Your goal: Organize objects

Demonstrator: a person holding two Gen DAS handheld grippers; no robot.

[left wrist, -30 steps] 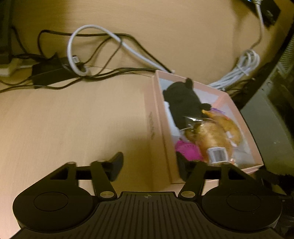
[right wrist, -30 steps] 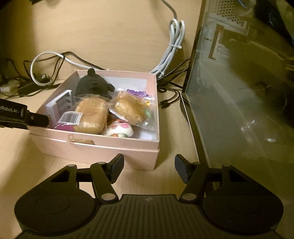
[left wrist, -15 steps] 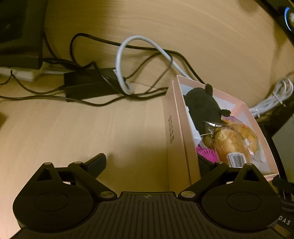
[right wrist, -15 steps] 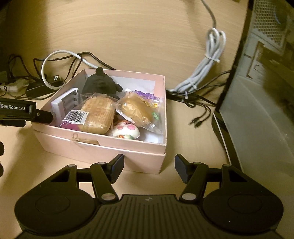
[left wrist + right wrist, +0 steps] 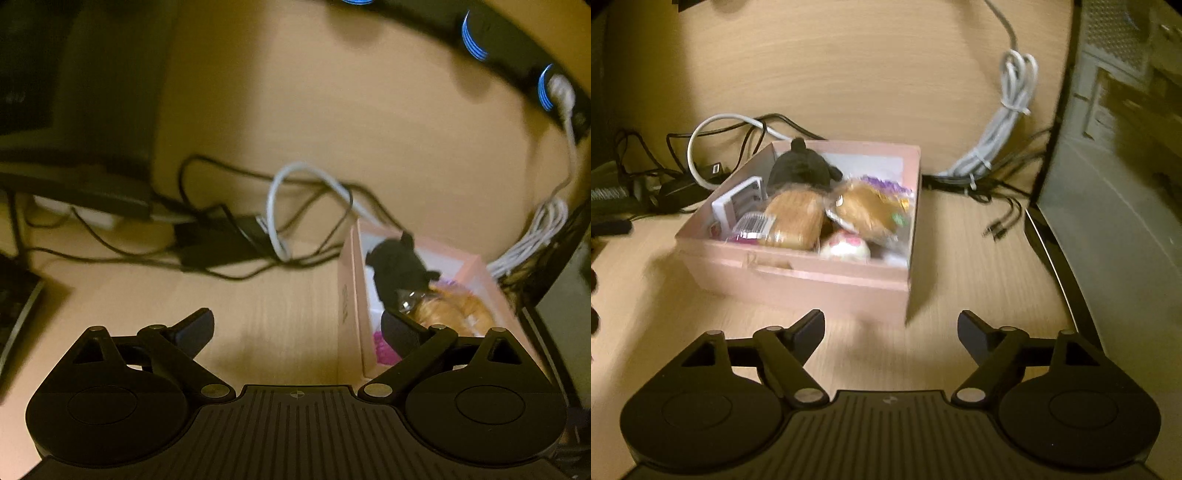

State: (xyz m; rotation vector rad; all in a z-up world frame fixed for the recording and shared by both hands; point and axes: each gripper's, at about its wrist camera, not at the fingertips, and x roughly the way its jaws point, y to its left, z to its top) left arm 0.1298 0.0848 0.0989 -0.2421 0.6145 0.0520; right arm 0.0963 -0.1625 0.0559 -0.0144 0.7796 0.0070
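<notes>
Pale wood-grain desk (image 5: 849, 74) is stretching under both of my grippers, lit in dim yellow light. I am holding my left gripper (image 5: 297, 326) with its jaws spread wide, having just been opening them; its right finger is hanging over the near left corner of the pink cardboard box (image 5: 349, 295), its left finger is over bare desk, and neither pad is pressing on anything. I am holding my right gripper (image 5: 891, 330) with its jaws apart too, just opened further, with only desk between them, just short of the box's near wall. Inside the box a black plush toy (image 5: 803, 168) is lying at the far side, two wrapped bread buns (image 5: 792, 218) are sitting in the middle, a white-and-pink round toy (image 5: 846, 247) is resting against the near wall, and a white ribbed plastic holder (image 5: 738, 199) is standing at the left wall. Beyond the box to the left, black cables (image 5: 229, 254) and a looped white cable (image 5: 280, 206) are tangling around a black power adapter (image 5: 221, 242). To the far right, a bundled white cable (image 5: 1001, 144) is lying beside a glass-sided computer case (image 5: 1108, 184).
</notes>
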